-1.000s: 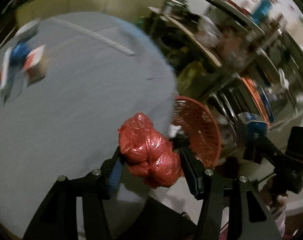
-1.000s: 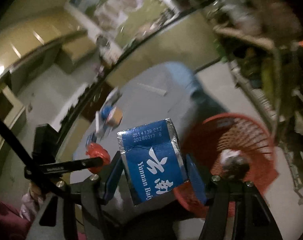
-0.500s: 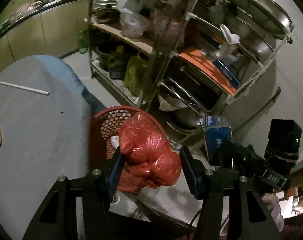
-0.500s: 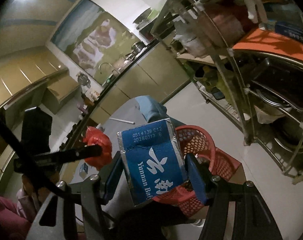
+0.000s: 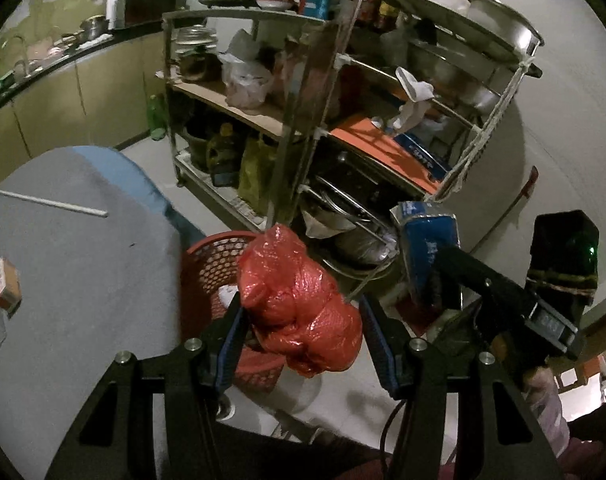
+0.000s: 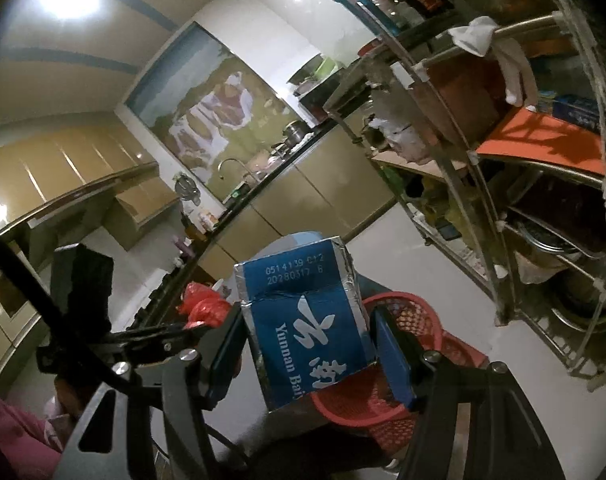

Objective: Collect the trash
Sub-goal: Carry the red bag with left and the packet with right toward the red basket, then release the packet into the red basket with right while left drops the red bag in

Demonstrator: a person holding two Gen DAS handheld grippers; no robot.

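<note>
A crumpled red plastic bag (image 5: 299,304) sits between the pads of my left gripper (image 5: 301,334), which is shut on it above the red mesh basket (image 5: 207,264) on the floor beside the table. My right gripper (image 6: 309,344) is shut on a blue carton (image 6: 307,328) with white lettering, held over the same red basket (image 6: 415,320). In the left wrist view the right gripper with its blue carton (image 5: 427,248) is to the right. In the right wrist view the left gripper with the red bag (image 6: 201,306) is to the left.
A grey round table (image 5: 71,264) holds a white stick (image 5: 51,203) and small boxes (image 5: 5,286) at its left edge. A metal shelf rack (image 5: 343,120) full of pots, bags and bottles stands behind the basket. Kitchen cabinets (image 6: 287,204) and a sink line the far wall.
Both views swung away from the tabletop toward the shelf rack and floor. Both grippers rose and came over the red basket, still holding the red bag and the blue carton.
</note>
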